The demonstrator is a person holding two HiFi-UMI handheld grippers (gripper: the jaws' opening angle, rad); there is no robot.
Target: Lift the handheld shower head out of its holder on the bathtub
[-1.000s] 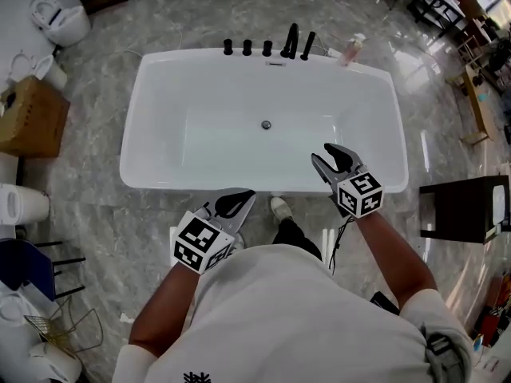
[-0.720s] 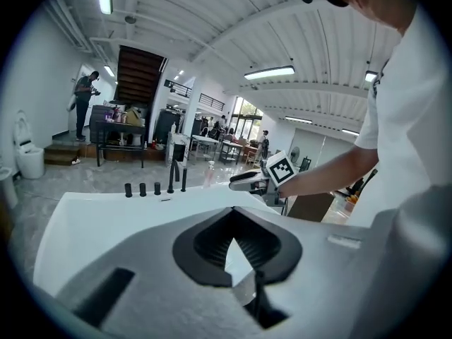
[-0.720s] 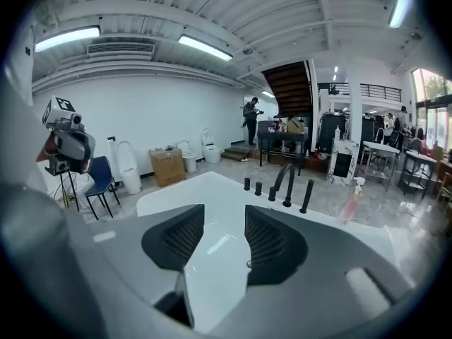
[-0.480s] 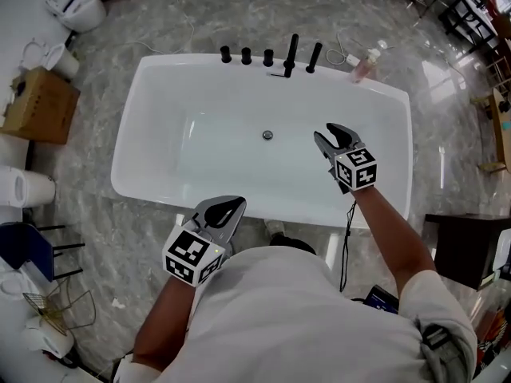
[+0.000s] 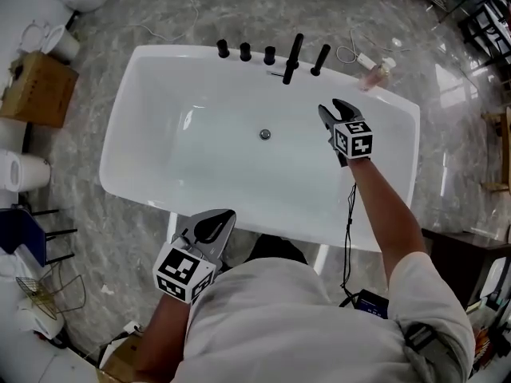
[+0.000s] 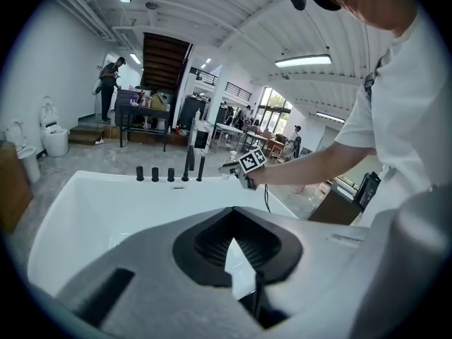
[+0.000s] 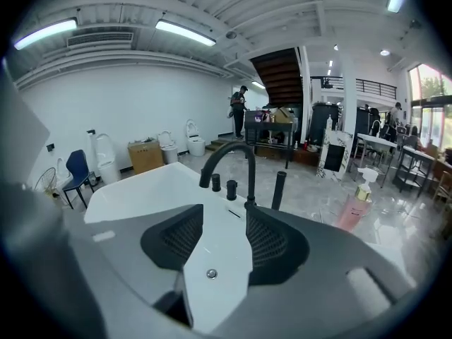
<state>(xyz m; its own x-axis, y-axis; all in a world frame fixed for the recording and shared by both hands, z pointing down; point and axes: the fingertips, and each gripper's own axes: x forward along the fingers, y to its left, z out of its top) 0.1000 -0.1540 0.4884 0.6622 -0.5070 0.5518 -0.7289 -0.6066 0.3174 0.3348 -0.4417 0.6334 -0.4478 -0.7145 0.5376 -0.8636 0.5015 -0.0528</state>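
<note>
**While the shower head (image 5: pixel 320 59) sits in its holder, nothing is lifted**

Head view: it stands just right of the faucet (image 5: pixel 293 53). Your right tongs (image 5: pixel 334 112) hover near that faucet, and your left tongs (image 5: pixel 209 225) are well short of it.
Left gripper view: tips pressed together, empty.
Right gripper view: jaws opening, nothing between.
Reaching, pinching and lifting remain.

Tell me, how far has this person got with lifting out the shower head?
Nothing is done yet: the shower head stands seated on the bathtub rim. In hand: the right gripper reaches across the tub towards it, jaws opening, nothing between them; the left gripper hangs shut by the near rim. Left: grasp it and lift.
</note>
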